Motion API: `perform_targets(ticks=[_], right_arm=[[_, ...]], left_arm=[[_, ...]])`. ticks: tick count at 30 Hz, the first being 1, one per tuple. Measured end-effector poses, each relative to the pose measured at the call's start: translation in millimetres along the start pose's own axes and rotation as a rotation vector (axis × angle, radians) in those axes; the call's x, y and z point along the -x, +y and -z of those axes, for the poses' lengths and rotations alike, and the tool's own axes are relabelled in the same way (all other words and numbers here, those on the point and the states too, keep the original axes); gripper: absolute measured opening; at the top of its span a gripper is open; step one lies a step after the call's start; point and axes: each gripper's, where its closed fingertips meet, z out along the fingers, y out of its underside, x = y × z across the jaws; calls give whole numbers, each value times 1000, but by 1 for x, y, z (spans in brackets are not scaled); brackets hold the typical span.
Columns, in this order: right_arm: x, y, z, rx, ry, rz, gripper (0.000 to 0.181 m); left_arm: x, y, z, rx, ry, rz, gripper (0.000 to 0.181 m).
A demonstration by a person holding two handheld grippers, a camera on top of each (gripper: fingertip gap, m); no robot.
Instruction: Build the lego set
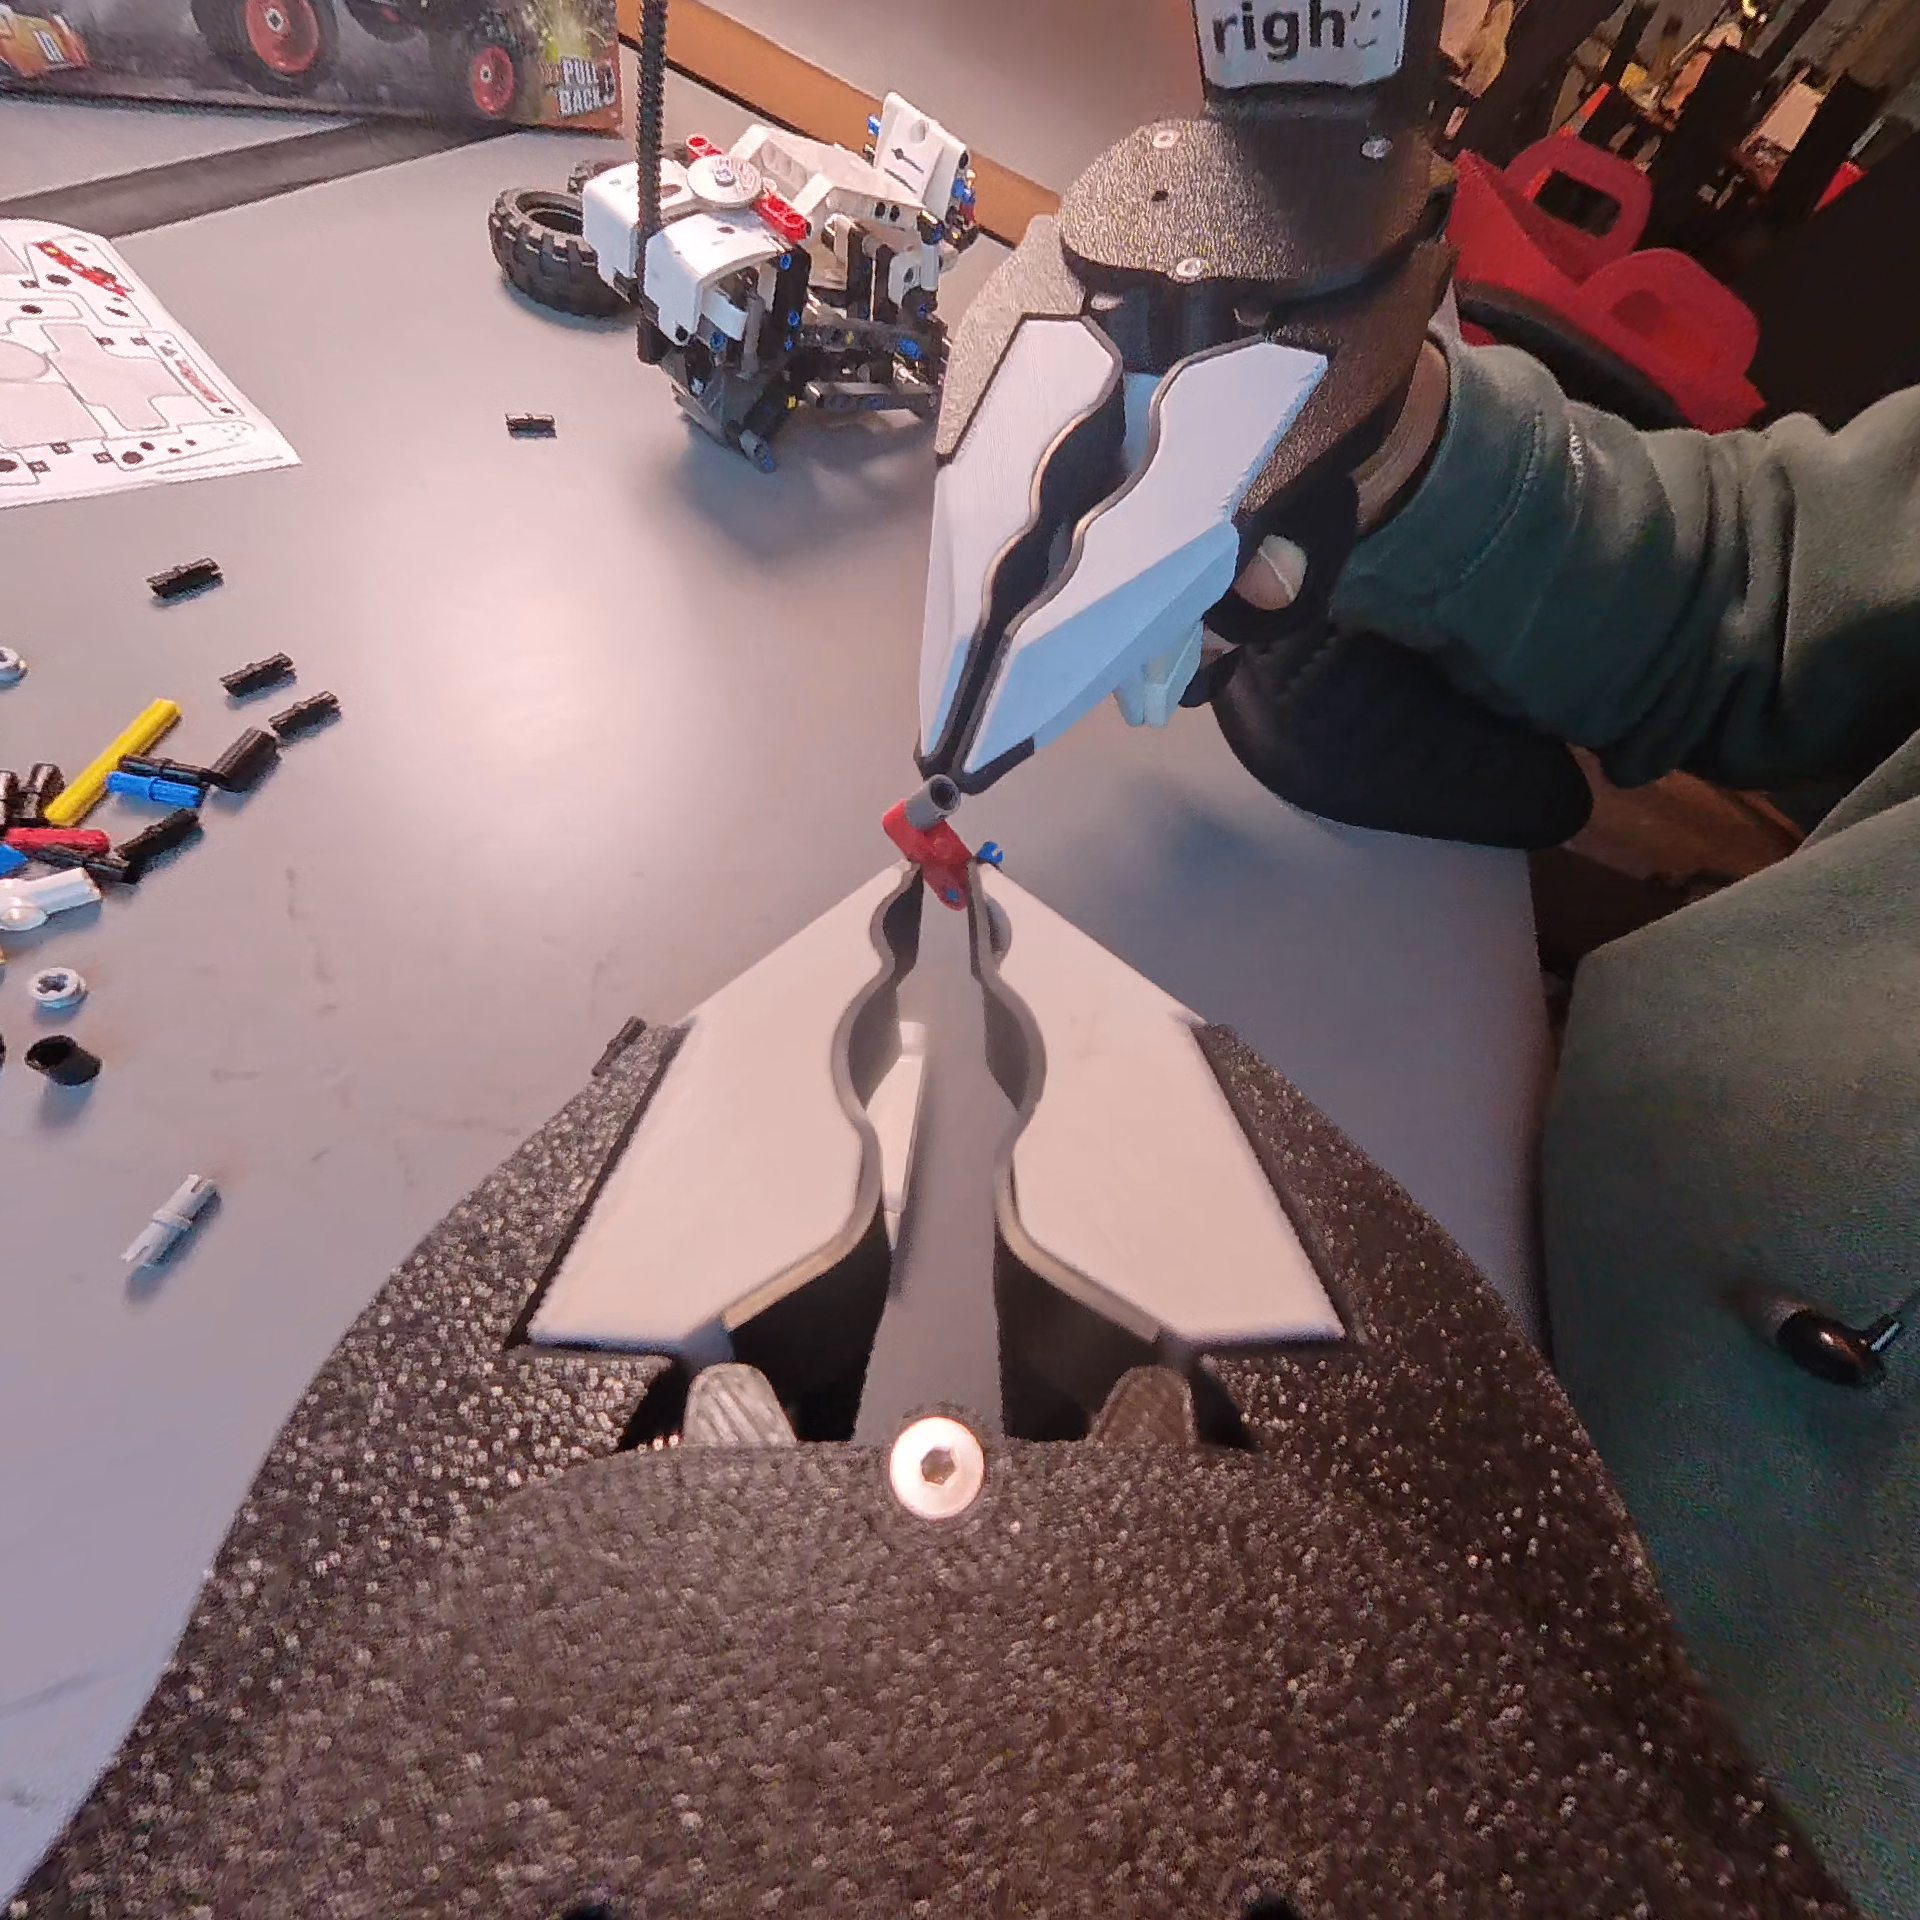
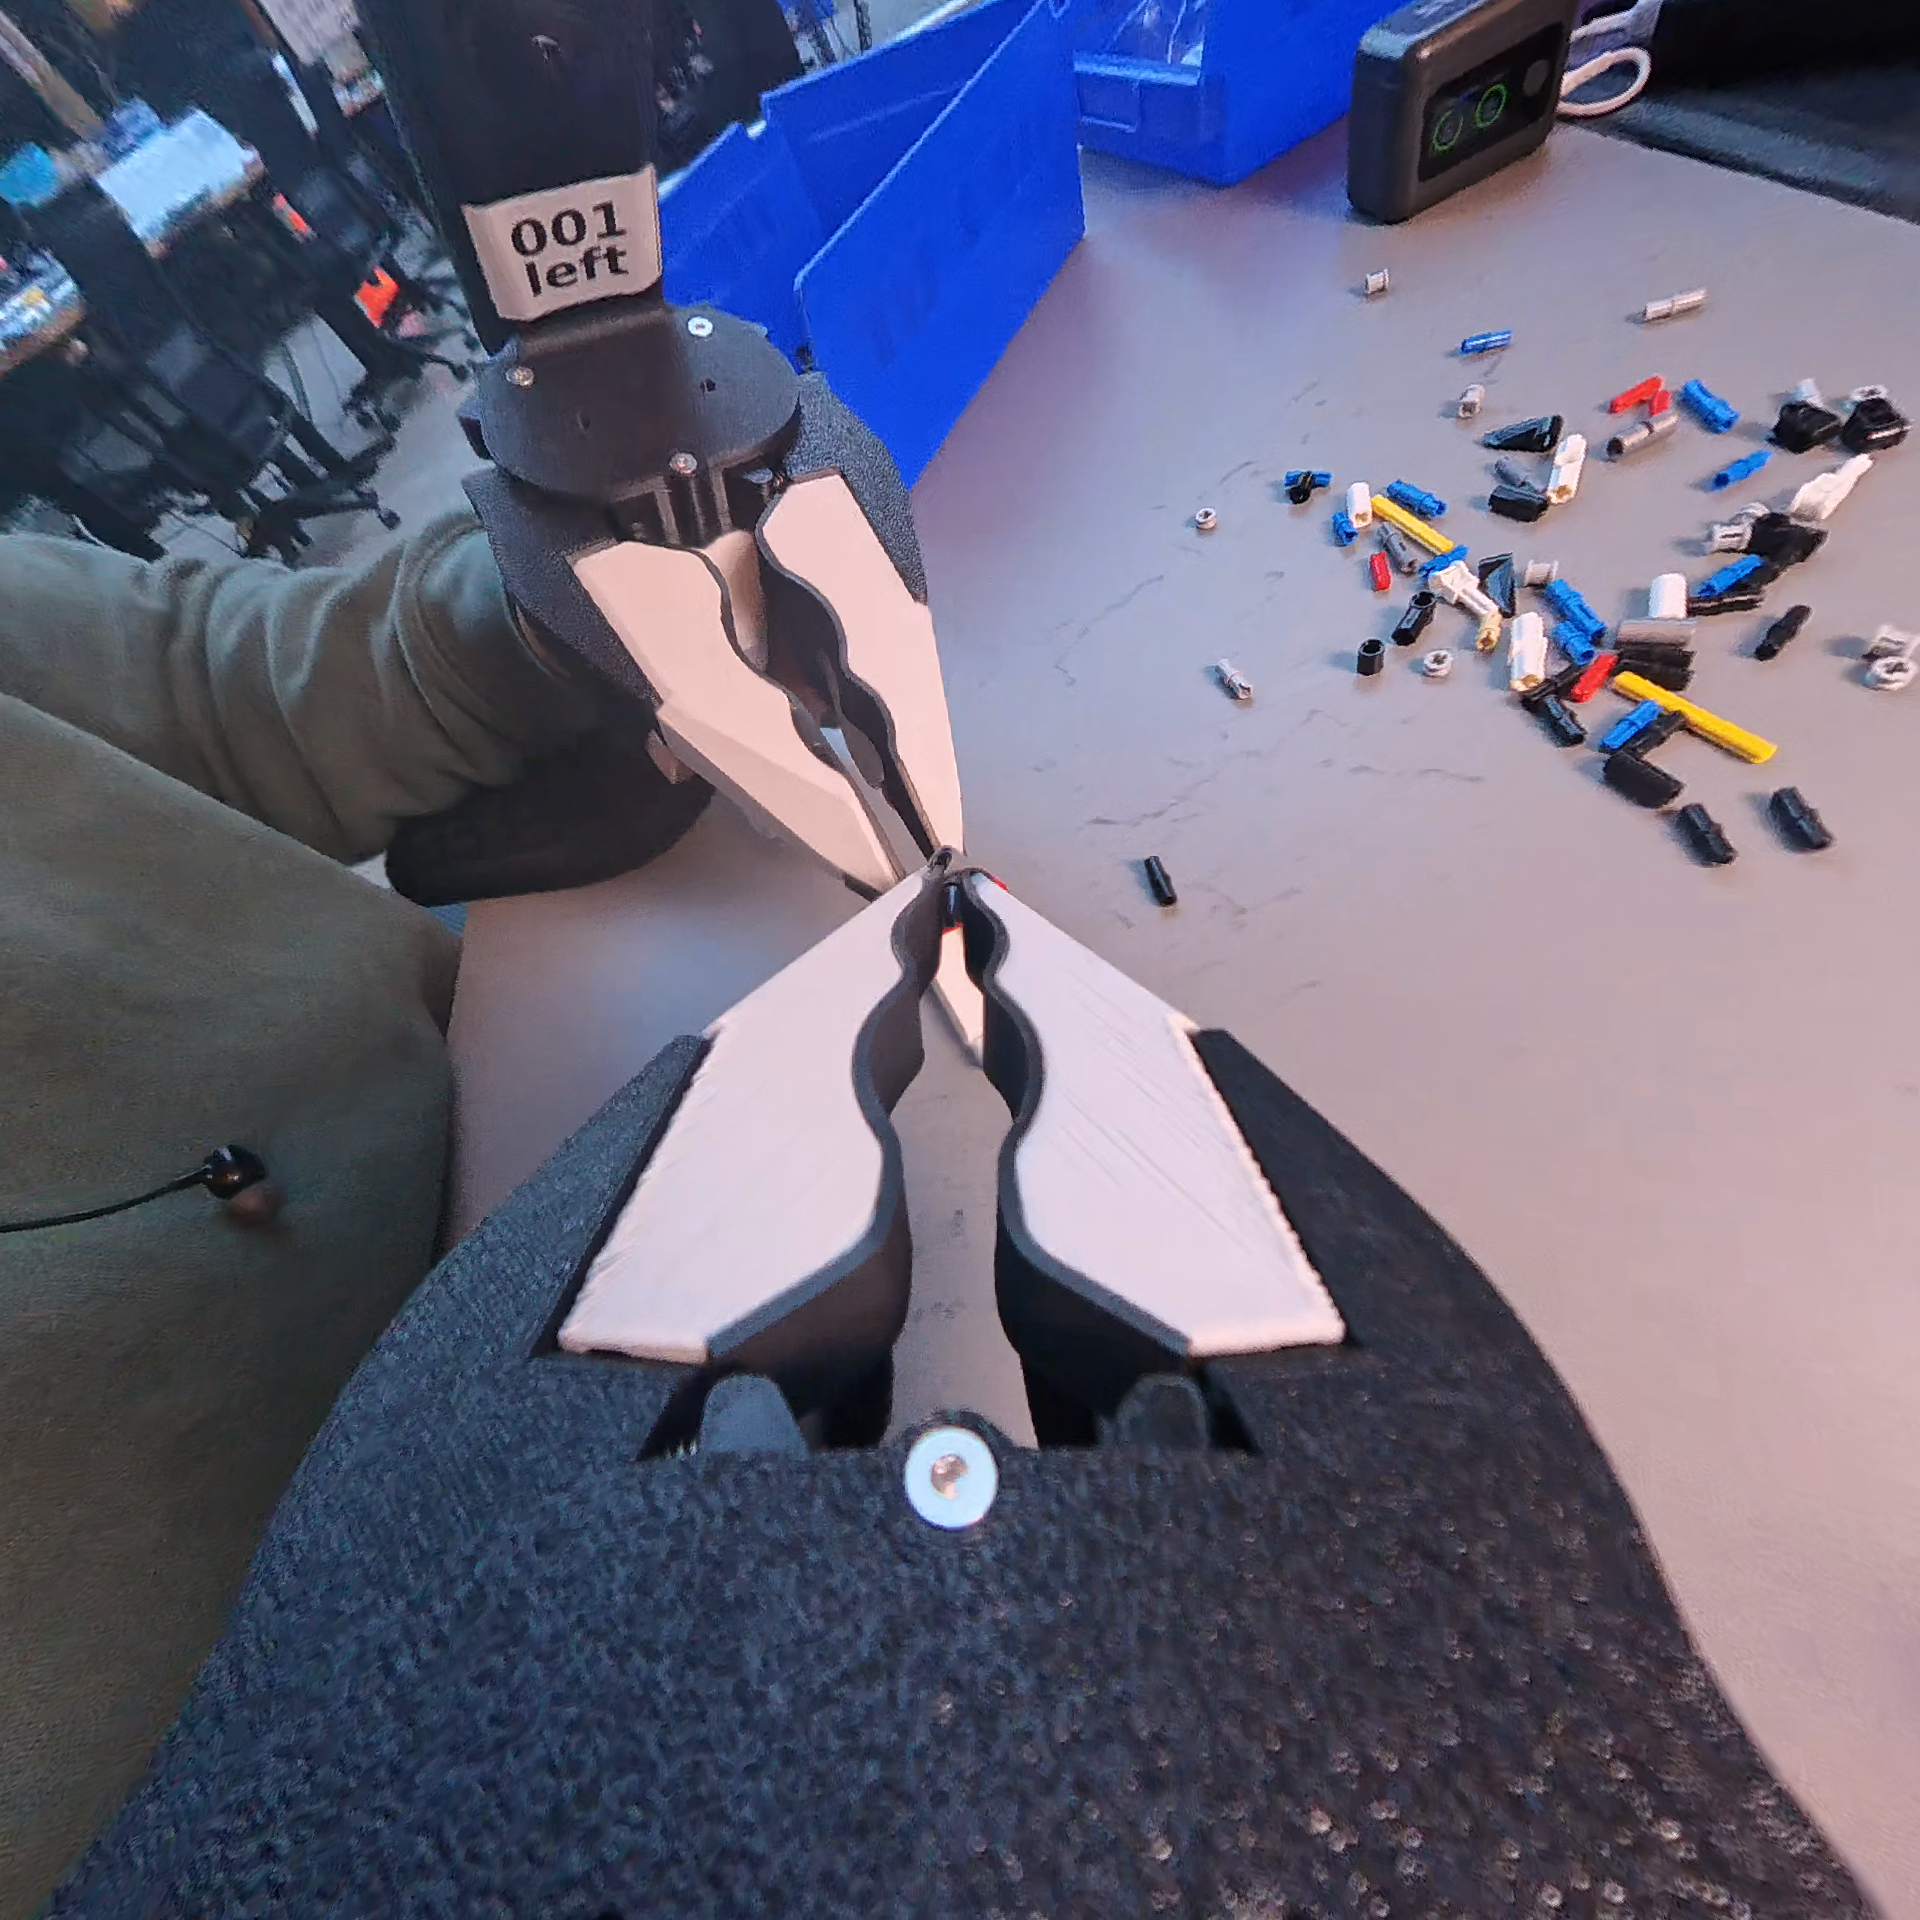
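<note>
Both hand-held grippers meet tip to tip above the near edge of the grey table. The left gripper, with white fingers edged in black, pinches a small red plastic connector piece between its tips; a blue pin projects from that piece on its right side. The right gripper, held by a gloved hand in a green sleeve, has its tips pressed on a short grey plastic pin seated in the top of the red connector. In the right wrist view the right gripper shows its tips closed around a dark sliver with red showing just behind; the left gripper touches it from above.

The partly built white-and-black model vehicle stands well apart on the far side of the table, with a loose black tyre just beside it. A printed sticker sheet lies to the far left. Loose small parts in black, blue, yellow, red and white lie scattered on the table. Blue plastic bins and a black device stand at the table's far edge.
</note>
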Motion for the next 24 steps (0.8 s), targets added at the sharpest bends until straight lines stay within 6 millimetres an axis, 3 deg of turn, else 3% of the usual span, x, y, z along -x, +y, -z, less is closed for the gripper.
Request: perform_targets(ticks=[6, 9, 11, 13, 16, 19, 24], right_arm=[[14, -6, 13, -79, -34, 68, 0], [25, -8, 15, -107, -62, 112, 0], [26, -10, 18, -120, -47, 136, 0], [15, -11, 24, -125, 23, 181, 0], [4, 14, 31, 9, 93, 338, 7], [18, 52, 42, 185, -8, 441, 16], [39, 97, 58, 407, -122, 440, 21]], left_arm=[[-11, -8, -3, -51, 72, 76, 22], [-21, -11, -7, -51, 123, 67, 0], [1, -2, -9, 15, -20, -1, 0], [13, -8, 1, -5, -71, -18, 0], [20, -14, 16, -35, -69, 5, 4], [28, 0, 16, -5, -106, -17, 11], [25, 20, 3, 47, -79, -30, 16]])
